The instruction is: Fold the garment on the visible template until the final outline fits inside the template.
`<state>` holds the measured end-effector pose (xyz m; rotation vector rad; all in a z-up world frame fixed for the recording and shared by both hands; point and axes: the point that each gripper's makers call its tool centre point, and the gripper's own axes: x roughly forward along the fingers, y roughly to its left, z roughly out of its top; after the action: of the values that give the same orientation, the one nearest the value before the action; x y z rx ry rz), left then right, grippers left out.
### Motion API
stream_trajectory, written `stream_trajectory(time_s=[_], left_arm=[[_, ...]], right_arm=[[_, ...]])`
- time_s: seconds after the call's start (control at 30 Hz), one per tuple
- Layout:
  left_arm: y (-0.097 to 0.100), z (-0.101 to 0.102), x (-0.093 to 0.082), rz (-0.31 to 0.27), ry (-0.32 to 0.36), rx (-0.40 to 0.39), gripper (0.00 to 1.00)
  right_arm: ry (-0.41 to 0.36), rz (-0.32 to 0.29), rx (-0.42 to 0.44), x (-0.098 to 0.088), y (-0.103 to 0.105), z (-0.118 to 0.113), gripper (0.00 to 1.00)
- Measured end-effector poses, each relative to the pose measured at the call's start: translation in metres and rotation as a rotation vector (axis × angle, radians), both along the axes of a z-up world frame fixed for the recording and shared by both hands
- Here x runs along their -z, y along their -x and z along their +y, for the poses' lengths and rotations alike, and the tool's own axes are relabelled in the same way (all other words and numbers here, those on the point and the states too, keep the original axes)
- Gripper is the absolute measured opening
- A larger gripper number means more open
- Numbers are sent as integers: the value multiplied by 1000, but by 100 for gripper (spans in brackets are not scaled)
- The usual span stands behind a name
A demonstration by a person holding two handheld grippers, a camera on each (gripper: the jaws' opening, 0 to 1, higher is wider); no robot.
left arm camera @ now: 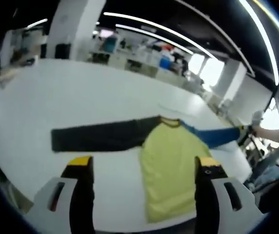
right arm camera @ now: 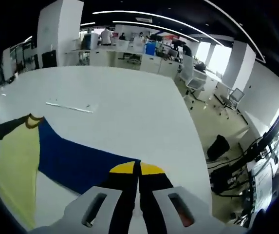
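A long-sleeved shirt lies flat on the white table (left arm camera: 81,97). It has a yellow body (left arm camera: 171,165), a black sleeve (left arm camera: 100,136) stretched out left and a blue sleeve (left arm camera: 217,135) stretched out right. My left gripper (left arm camera: 145,163) hangs open above the near edge, with the shirt's lower body between its yellow-tipped jaws. In the right gripper view, my right gripper (right arm camera: 137,169) is shut on the cuff end of the blue sleeve (right arm camera: 76,161), beside the yellow body (right arm camera: 12,165). The right gripper (left arm camera: 246,132) also appears at that cuff in the left gripper view, held by a person's arm (left arm camera: 275,134).
A thin pale strip (right arm camera: 71,106) lies on the table beyond the collar. The table's edge (right arm camera: 197,141) runs close to the right of the cuff, with a dark chair (right arm camera: 219,146) on the floor beyond. Desks, shelves and columns stand behind the table.
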<state>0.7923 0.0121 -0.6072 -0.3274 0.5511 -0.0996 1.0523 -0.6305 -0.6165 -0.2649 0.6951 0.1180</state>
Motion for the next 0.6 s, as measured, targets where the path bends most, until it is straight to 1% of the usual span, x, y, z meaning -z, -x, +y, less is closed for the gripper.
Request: stream_trajectory(time_s=[0.1,0.17,0.23,0.3,0.33,0.43,0.6], left_arm=[[-1,1,-1,-10,-2,25,80],[-3,3,-1,-12,3,35,80],[-4,3,-2,-20,6,46,80],[-3,1,-4,-21,-8,66,81],[-2,0,-4,-19,-11,75,81],[2,-1,-5,-20,-8,93,81],[5,2,-8,-27,2,102,80]], right_arm=[[-3,-21,-19,-14,3,17,2],[-19,-43,-32,-25,4,31,2],[-20,-52,-65,-33,6,46,2],[-18,-65,-91,-42,7,60,2],[-21,-70,-94,-45,7,63,2],[-66,-106,-117,-62,7,84,2],[-94,-140,-151,-86,7,112,2]])
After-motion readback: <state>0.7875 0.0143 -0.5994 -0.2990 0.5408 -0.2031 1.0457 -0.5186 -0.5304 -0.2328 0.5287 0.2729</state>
